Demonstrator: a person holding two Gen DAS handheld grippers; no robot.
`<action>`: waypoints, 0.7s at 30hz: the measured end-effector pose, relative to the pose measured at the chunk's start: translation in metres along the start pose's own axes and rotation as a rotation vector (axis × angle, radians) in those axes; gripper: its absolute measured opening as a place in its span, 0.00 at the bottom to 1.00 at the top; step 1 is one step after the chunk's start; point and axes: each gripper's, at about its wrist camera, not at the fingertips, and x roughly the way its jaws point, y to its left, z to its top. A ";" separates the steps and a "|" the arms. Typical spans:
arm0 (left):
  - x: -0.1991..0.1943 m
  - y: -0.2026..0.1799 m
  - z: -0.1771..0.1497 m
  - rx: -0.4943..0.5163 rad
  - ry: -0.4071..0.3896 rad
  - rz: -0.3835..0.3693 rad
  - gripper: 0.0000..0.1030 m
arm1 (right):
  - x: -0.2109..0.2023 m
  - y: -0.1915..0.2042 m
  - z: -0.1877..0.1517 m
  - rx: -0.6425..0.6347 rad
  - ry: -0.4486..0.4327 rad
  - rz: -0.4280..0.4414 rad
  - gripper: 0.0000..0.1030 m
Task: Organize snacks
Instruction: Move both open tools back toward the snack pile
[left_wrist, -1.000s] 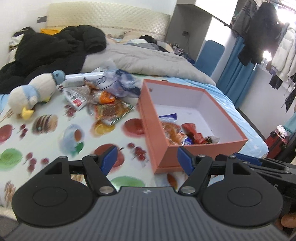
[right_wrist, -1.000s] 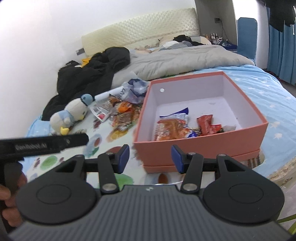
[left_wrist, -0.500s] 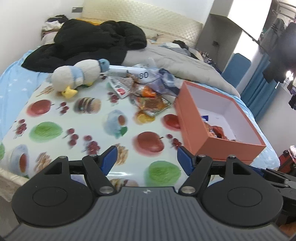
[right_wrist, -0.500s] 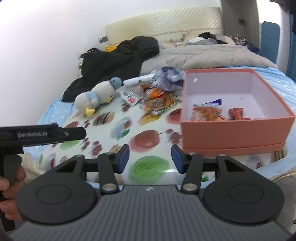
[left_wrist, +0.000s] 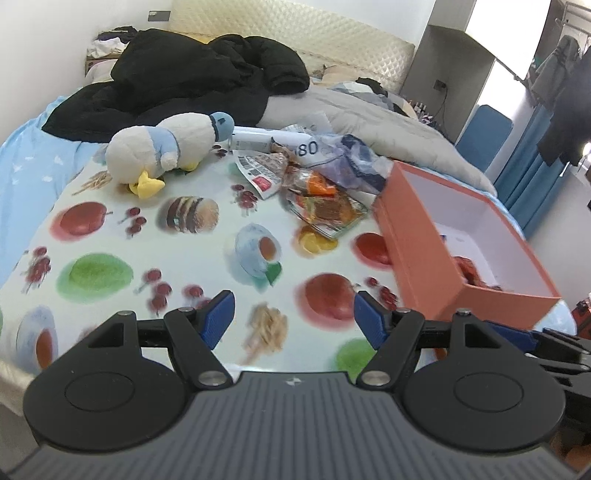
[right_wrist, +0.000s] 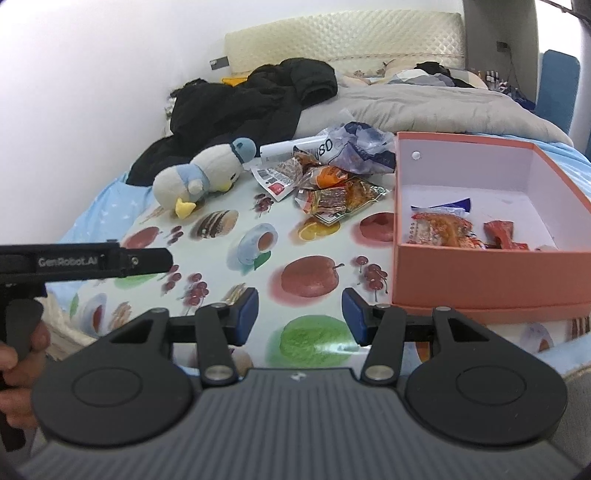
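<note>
**Both tongs empty, snacks waiting beside the box**

We hold the left gripper (left_wrist: 294, 319) and the right gripper (right_wrist: 300, 316) above the fruit-print cloth (left_wrist: 207, 258), jaws apart and nothing between them, probably lined up for the next pick. The loose snack packets (left_wrist: 321, 206) lie in a heap just beside the orange box (left_wrist: 421, 254), near a plush duck (left_wrist: 166, 147). Only the right view shows the packets already in the box (right_wrist: 439, 232) and our left hand (right_wrist: 18, 365).
</note>
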 end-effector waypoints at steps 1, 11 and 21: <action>0.011 0.004 0.006 0.015 0.002 0.007 0.73 | 0.007 0.001 0.002 -0.004 0.001 0.004 0.51; 0.130 0.029 0.070 0.197 0.021 0.036 0.73 | 0.093 0.010 0.033 -0.040 -0.043 -0.028 0.51; 0.245 0.040 0.143 0.301 0.037 0.027 0.73 | 0.202 0.004 0.056 -0.057 -0.076 -0.119 0.81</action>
